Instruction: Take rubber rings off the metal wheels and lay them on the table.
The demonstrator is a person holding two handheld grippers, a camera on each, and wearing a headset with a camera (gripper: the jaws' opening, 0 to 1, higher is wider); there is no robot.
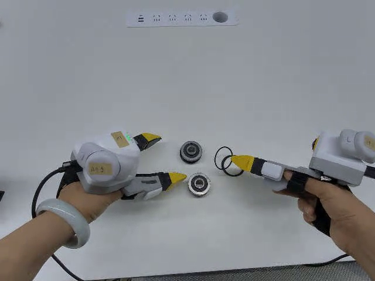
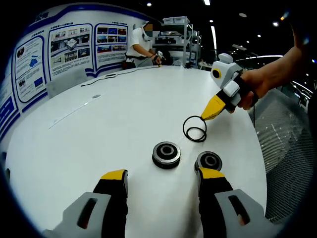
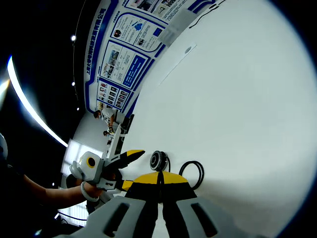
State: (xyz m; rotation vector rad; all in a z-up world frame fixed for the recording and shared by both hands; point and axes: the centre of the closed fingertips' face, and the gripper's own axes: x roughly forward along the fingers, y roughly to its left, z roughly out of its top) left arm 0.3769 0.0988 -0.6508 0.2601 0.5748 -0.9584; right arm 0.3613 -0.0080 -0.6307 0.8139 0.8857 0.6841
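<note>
Two metal wheels lie mid-table, one farther [image 1: 191, 151] and one nearer [image 1: 199, 184]. Right of them, two black rubber rings [image 1: 225, 159] lie flat and overlapping. My left gripper [image 1: 164, 158] is open just left of the wheels, its near yellow tip beside the nearer wheel. In the left gripper view the wheels [image 2: 166, 153] [image 2: 208, 160] sit just ahead of my left gripper [image 2: 163, 176], and the rings [image 2: 194, 128] lie beyond them. My right gripper [image 1: 241, 162] is shut, its tip at the rings' right edge. The right gripper view shows my right gripper [image 3: 158, 178] with a ring [image 3: 193, 173] beside it.
A white power strip [image 1: 181, 17] lies at the table's far edge. A black cable [image 1: 44, 187] trails from the left gripper toward the front edge. A person stands at the far end of the table [image 2: 141, 42] in the left gripper view.
</note>
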